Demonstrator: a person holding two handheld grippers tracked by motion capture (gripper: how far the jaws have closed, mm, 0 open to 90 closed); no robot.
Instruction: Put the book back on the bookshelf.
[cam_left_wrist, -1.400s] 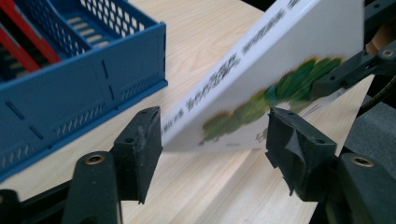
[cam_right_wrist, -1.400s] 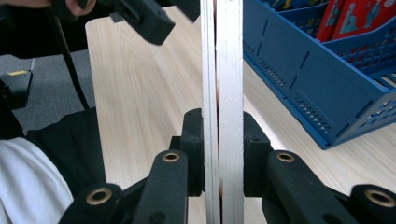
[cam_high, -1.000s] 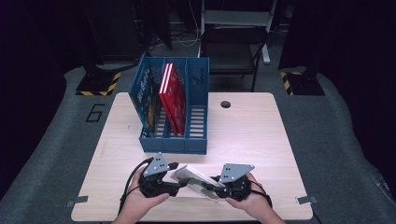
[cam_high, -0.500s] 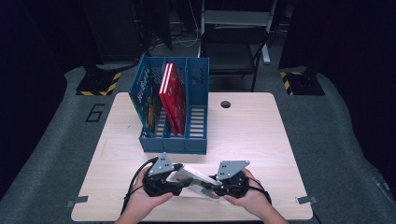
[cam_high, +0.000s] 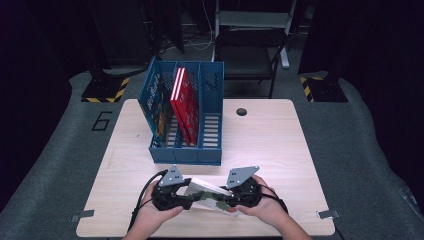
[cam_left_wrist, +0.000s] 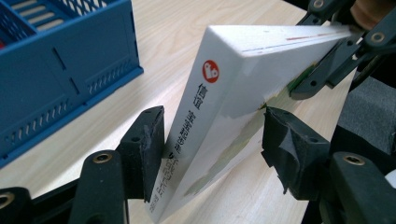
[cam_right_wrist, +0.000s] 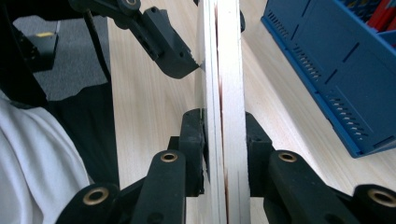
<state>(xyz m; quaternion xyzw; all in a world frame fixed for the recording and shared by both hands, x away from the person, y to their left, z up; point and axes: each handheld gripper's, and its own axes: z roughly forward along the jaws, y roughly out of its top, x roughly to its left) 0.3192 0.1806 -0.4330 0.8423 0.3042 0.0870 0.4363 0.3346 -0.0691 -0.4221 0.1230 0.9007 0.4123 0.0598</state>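
A white book (cam_high: 207, 191) with printed characters on its spine (cam_left_wrist: 187, 135) hangs just above the table's front edge, between both hands. My right gripper (cam_right_wrist: 224, 140) is shut on its page edge, one pad on each cover. The left gripper (cam_left_wrist: 212, 135) straddles the spine end, where the book (cam_left_wrist: 243, 70) stands tilted between the pads. Its jaws have just been closing; the pads sit at the covers without a clear squeeze. In the high view the left gripper (cam_high: 192, 200) and right gripper (cam_high: 225, 200) face each other.
A blue file rack (cam_high: 185, 152) stands on the table (cam_high: 280, 150) behind the hands. It holds red books (cam_high: 185, 100) and a blue patterned one (cam_high: 159, 100). A cable hole (cam_high: 242, 111) lies at the far edge. A chair (cam_high: 250, 45) stands beyond.
Both hands stay nearly in place. The left gripper's jaws have drawn closer around the book's spine end, and the book lies a little lower and flatter between the grippers.
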